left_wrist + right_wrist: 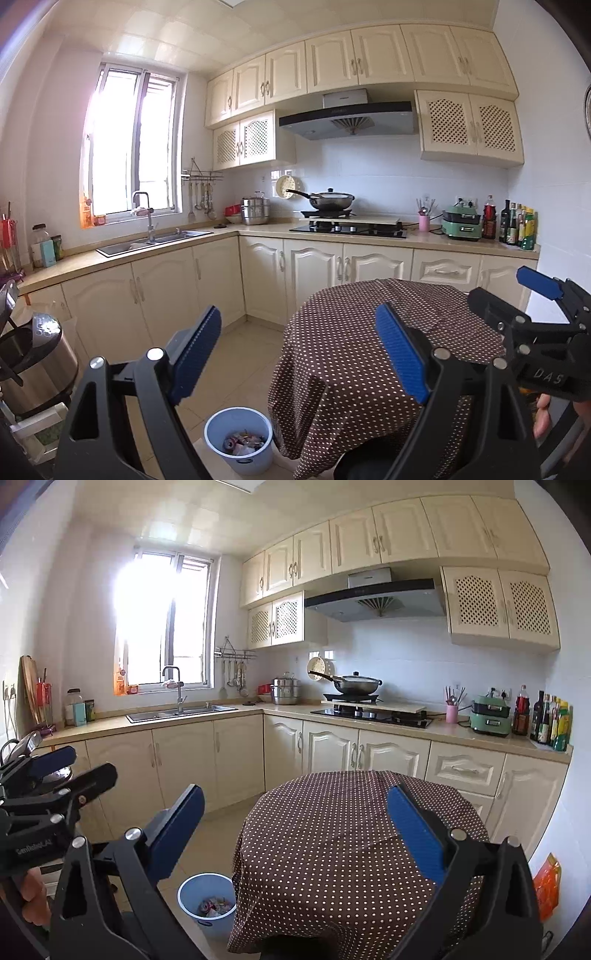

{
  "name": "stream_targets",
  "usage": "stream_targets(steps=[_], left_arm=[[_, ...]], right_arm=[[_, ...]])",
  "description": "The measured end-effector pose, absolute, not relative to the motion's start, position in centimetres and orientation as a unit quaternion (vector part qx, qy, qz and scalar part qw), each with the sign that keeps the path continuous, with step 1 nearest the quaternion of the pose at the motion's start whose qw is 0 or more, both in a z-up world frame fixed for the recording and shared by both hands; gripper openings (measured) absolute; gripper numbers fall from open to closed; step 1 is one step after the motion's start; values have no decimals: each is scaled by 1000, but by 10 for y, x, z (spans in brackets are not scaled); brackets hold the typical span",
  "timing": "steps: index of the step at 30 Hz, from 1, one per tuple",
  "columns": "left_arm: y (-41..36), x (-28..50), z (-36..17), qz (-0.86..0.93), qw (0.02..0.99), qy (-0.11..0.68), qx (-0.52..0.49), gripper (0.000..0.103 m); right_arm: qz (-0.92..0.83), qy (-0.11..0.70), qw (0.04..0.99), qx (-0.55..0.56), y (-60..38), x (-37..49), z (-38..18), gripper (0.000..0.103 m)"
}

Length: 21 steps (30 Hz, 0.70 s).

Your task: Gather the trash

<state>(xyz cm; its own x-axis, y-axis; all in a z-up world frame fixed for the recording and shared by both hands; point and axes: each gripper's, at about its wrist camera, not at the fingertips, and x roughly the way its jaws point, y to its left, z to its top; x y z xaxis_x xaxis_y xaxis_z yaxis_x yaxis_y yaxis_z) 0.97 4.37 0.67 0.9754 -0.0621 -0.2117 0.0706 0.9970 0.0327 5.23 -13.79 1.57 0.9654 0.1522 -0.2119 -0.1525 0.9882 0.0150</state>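
Observation:
A light blue bucket point(239, 439) stands on the floor left of the round table and holds crumpled trash point(243, 442); it also shows in the right wrist view point(207, 904). The table's brown polka-dot cloth point(354, 332) shows no trash on top. My left gripper point(299, 354) is open and empty, held above the floor and table edge. My right gripper point(295, 834) is open and empty over the table point(332, 830). The right gripper also shows at the right edge of the left wrist view point(532, 314), and the left gripper at the left edge of the right wrist view point(55, 775).
Cream cabinets run along the back and left walls under a counter point(258, 230) with a sink point(155, 242), stove with wok point(332, 201), and bottles point(517, 225). A steel pedal bin point(33, 365) stands at far left. An orange bag point(546, 886) lies low right.

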Motion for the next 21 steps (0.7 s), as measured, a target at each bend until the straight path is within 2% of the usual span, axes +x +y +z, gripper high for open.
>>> stream_targets(steps=[21], left_arm=[[39,52,-1,-20,991,130,18,84]], right_arm=[[99,131,986,15,-149,97,4,96]])
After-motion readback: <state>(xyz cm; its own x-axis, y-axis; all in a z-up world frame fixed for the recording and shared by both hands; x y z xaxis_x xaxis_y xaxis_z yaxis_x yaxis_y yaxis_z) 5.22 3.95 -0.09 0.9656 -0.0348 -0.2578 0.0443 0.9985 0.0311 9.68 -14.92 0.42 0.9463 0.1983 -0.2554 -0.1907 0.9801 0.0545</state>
